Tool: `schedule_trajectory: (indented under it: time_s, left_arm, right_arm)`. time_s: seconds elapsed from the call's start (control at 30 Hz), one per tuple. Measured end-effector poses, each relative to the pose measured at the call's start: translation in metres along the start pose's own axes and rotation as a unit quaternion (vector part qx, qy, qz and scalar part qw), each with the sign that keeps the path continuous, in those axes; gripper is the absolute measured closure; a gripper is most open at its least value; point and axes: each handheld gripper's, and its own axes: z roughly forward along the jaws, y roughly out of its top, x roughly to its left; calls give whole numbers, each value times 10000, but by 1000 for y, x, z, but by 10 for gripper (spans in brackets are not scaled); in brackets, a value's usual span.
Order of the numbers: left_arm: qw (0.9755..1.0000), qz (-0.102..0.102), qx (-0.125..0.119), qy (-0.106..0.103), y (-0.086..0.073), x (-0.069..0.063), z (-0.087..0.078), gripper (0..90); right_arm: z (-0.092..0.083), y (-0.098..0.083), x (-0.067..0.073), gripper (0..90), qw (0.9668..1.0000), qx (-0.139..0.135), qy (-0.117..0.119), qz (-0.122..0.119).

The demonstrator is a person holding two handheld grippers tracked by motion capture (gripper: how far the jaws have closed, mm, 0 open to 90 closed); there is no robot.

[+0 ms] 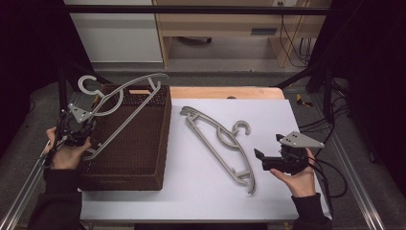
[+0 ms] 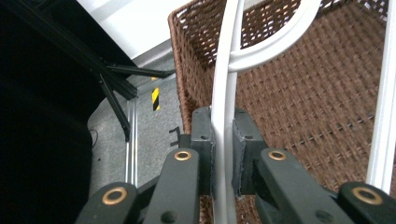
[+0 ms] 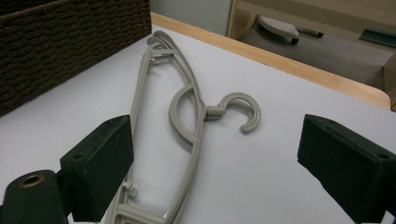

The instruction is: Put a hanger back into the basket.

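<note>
My left gripper [image 1: 76, 130], at the left of the high view, has its jaws clamped on one arm of a grey hanger [image 1: 125, 103] lying aslant across the brown wicker basket [image 1: 143, 158]. My right gripper [image 1: 280, 155], lower right, has jaws spread wide, holding nothing. A second hanger [image 1: 218, 141] lies flat on the white table [image 1: 191, 191], centre frame.

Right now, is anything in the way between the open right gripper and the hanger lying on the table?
Nothing visible does. The right gripper has its jaws wide apart, facing the grey hanger on the table, with only bare white tabletop between them. The brown wicker basket sits off to the side, clear of that path.
</note>
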Motion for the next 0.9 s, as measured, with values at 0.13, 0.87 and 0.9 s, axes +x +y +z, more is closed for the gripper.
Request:
schedule_trajectory:
  time_s: [0.13,0.87,0.9]
  left_arm:
    - [10000,30,72,36,-4,0,2,815]
    - [9968,160,777,-11,-15,-24,31,814]
    - [9967,164,791,3,-15,-26,33,814]
  right_arm:
    - [2,0,1,108,10000,30,9,-20]
    - [6,-1,2,108,10000,82,21,-28]
    - [6,-1,2,108,10000,90,25,-35]
